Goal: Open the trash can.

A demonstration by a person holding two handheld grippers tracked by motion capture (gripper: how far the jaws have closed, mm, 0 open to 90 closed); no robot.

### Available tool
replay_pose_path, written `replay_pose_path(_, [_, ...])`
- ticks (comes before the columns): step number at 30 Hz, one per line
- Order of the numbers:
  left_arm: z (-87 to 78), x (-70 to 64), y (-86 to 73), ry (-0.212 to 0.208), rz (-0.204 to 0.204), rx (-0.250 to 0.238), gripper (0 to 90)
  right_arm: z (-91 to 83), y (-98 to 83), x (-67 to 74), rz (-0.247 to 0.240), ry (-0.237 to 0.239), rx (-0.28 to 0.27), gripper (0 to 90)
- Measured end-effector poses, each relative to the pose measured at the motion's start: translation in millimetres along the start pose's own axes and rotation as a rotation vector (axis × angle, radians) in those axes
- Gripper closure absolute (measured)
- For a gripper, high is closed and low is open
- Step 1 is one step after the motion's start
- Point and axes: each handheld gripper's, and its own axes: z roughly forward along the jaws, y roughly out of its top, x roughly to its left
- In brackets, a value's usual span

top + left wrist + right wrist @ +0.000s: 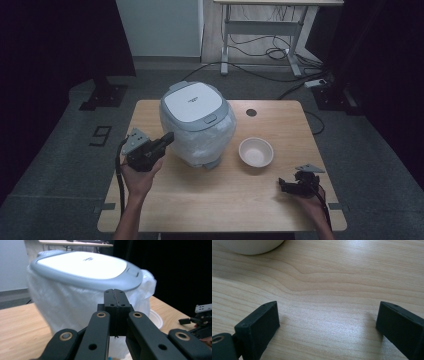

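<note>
High view: left tool [169, 137] (jaws pressed together) beside wrapped rice cooker [197, 122].

Counter [210, 195]: pale wood with visible grain, smooth satin finish. Rice cooker [196, 122]: smooth grey-and-white plastic lid, body wrapped in thin crinkled translucent plastic film. Bowl [256, 152] at 3 o'clock of cooker: matt white. Left tongs [115, 302], right tongs [327, 320]: matt black plastic, brass-coloured rivets.

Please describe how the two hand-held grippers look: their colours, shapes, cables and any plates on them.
Both are black, with blocky jaws. The left gripper has brass-coloured pivot pins, a grey three-cornered plate on top and a black cable. The right gripper has the same plate and cable. No sleeves show on the forearms.
</note>
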Motion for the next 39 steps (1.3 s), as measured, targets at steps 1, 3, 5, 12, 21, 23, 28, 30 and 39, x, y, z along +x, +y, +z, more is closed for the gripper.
replay_pose_path(1, [0.0, 0.0, 0.0, 0.0, 0.0, 0.0, 90.0, 0.0, 0.0, 0.0, 0.0, 0.0, 0.0, 3.9])
replay_pose_path(3, [3.1, -3.4, 4.8, -0.008, 0.006, 0.0, 90.0, 0.0, 0.0, 0.0, 0.0, 0.0, 0.0, 3.9])
replay_pose_path(5, [7.9, -7.6, 11.3, -0.028, 0.01, 0.0, 90.0, 0.0, 0.0, 0.0, 0.0, 0.0, 0.0, 3.9])
replay_pose_path(12, [22.6, -15.8, 21.6, -0.046, 0.032, 0.019, 90.0, 0.0, 0.1, 0.1, 0.002, 0.0, 0.0, 3.9])
replay_pose_path(21, [37.5, -21.7, 30.2, -0.055, 0.045, 0.035, 90.0, -0.3, -0.1, -0.1, 0.004, -0.003, -0.004, 5.2])
replay_pose_path(23, [40.9, -22.0, 31.8, -0.055, 0.046, 0.041, 90.0, -0.3, -0.1, -0.1, 0.004, -0.003, -0.004, 5.2])
replay_pose_path(28, [48.4, -21.2, 34.2, -0.053, 0.046, 0.054, 90.0, -0.3, -0.1, -0.1, 0.005, -0.003, -0.003, 5.2])
replay_pose_path(30, [53.8, -20.5, 35.3, -0.054, 0.044, 0.062, 90.0, -0.3, -0.1, -0.1, 0.005, -0.003, -0.003, 5.2])
replay_pose_path(39, [68.4, -23.5, 37.2, -0.065, 0.059, 0.079, 90.0, -0.3, -0.1, -0.1, 0.005, -0.003, -0.003, 5.2])
